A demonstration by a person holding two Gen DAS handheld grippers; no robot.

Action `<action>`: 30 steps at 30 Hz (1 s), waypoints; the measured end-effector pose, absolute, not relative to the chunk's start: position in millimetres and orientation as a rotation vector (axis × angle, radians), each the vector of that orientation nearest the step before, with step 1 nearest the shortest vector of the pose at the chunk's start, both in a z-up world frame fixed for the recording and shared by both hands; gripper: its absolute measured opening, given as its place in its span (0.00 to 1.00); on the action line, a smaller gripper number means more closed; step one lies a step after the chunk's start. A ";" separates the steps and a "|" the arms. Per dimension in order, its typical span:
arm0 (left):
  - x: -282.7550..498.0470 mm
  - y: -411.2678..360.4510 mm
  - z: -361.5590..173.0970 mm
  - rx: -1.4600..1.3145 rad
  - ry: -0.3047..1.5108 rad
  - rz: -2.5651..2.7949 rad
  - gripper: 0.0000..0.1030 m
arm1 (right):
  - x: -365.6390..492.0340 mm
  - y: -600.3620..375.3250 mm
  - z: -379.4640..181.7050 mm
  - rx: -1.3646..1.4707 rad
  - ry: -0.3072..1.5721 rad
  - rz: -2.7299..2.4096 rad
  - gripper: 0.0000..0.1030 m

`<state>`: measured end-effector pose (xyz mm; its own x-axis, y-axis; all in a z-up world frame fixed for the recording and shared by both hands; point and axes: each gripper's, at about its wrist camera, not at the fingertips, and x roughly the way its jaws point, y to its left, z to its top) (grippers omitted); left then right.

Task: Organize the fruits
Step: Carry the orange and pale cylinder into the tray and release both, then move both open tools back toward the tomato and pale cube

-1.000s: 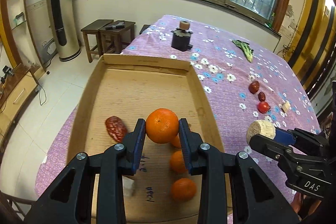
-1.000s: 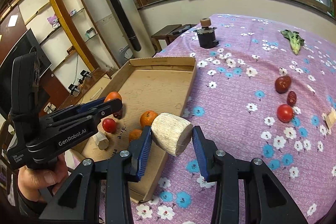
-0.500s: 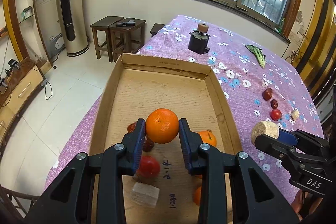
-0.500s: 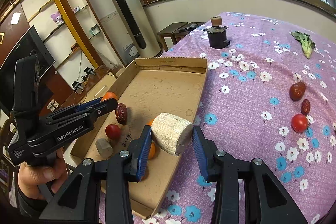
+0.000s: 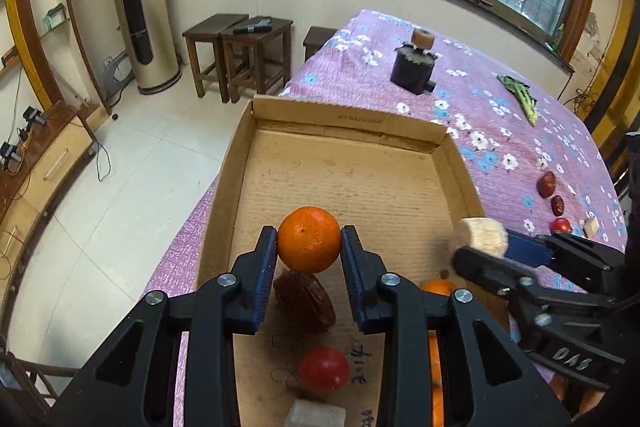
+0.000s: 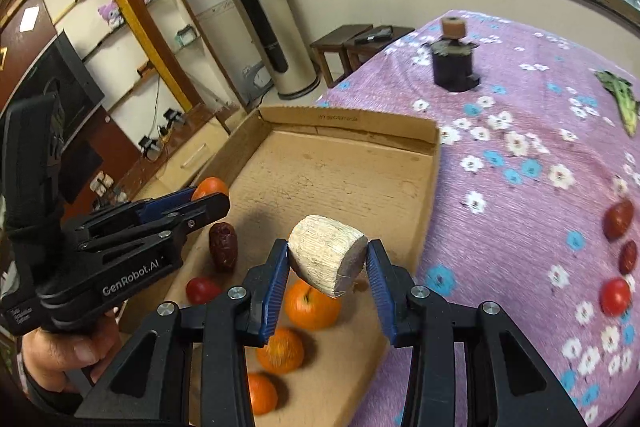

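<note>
My left gripper (image 5: 309, 245) is shut on an orange (image 5: 309, 239) and holds it above the cardboard tray (image 5: 344, 125), over a dark red date (image 5: 304, 301) and a red tomato (image 5: 323, 369). My right gripper (image 6: 327, 261) is shut on a pale cut root chunk (image 6: 327, 259) above the tray's right side (image 6: 430, 187), over three oranges (image 6: 312, 303). The left gripper (image 6: 208, 201) also shows in the right wrist view, and the right gripper (image 5: 486, 247) in the left wrist view.
On the purple flowered cloth (image 6: 520, 211) right of the tray lie two dates (image 6: 618, 219) and a tomato (image 6: 615, 295). A black pot (image 5: 414, 69) and a green vegetable (image 5: 520, 97) lie farther back. A pale cube (image 5: 315, 414) sits in the tray's near end.
Both grippers have drawn back toward the tray's near end while keeping their loads. The right gripper has shifted left, from over the tray's right wall to over the oranges inside.
</note>
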<state>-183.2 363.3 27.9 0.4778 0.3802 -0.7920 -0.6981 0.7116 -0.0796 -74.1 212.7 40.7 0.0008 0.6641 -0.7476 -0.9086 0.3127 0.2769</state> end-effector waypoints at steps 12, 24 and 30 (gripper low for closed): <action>-167.9 381.0 -1.1 -0.463 0.953 0.728 0.31 | -73.5 252.5 5.4 -0.466 0.999 1.244 0.40; -177.4 365.6 18.6 -0.446 0.912 0.748 0.57 | -71.6 229.2 21.9 -0.407 0.976 1.238 0.55; -183.7 338.4 36.3 -0.417 0.845 0.738 0.57 | -69.7 188.0 40.9 -0.332 0.953 1.238 0.55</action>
